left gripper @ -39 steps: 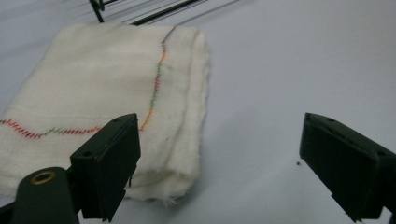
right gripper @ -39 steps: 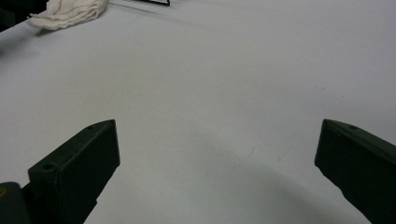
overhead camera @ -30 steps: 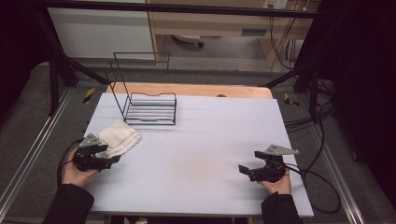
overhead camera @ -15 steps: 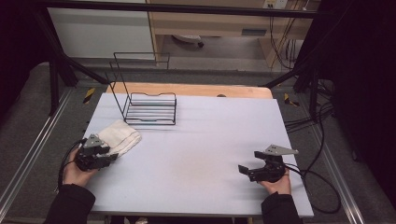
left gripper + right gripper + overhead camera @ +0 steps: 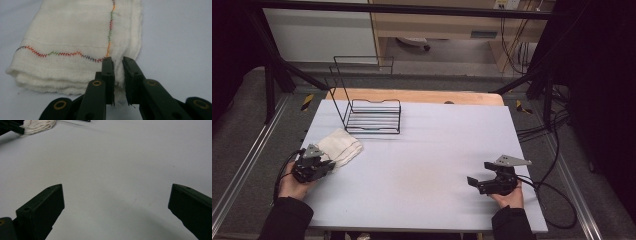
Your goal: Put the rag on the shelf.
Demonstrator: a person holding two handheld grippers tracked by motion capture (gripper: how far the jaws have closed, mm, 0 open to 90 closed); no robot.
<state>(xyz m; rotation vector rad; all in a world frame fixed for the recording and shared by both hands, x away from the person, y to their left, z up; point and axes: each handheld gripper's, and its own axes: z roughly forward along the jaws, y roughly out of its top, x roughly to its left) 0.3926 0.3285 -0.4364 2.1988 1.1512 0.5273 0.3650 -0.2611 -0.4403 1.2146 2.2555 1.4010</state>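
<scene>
A folded white cloth [image 5: 341,146] with multicoloured stitching lies at the table's left side. In the left gripper view the cloth [image 5: 75,32] lies just ahead of the jaws. My left gripper [image 5: 117,62] is shut on its near right corner, with fabric pinched between the jaws. From above, the left gripper [image 5: 328,166] sits at the cloth's near edge. My right gripper [image 5: 472,182] rests near the table's front right with its jaws wide apart. In its own view the right gripper [image 5: 116,195] holds nothing and has bare table under it.
A black wire rack [image 5: 373,117] with a tall back stands at the back left of the pale table [image 5: 437,145]. Cables trail off the right side. The right gripper view shows the cloth [image 5: 37,126] far off at its top left.
The left gripper has shifted only slightly at the cloth's near corner. The right gripper has stayed where it was.
</scene>
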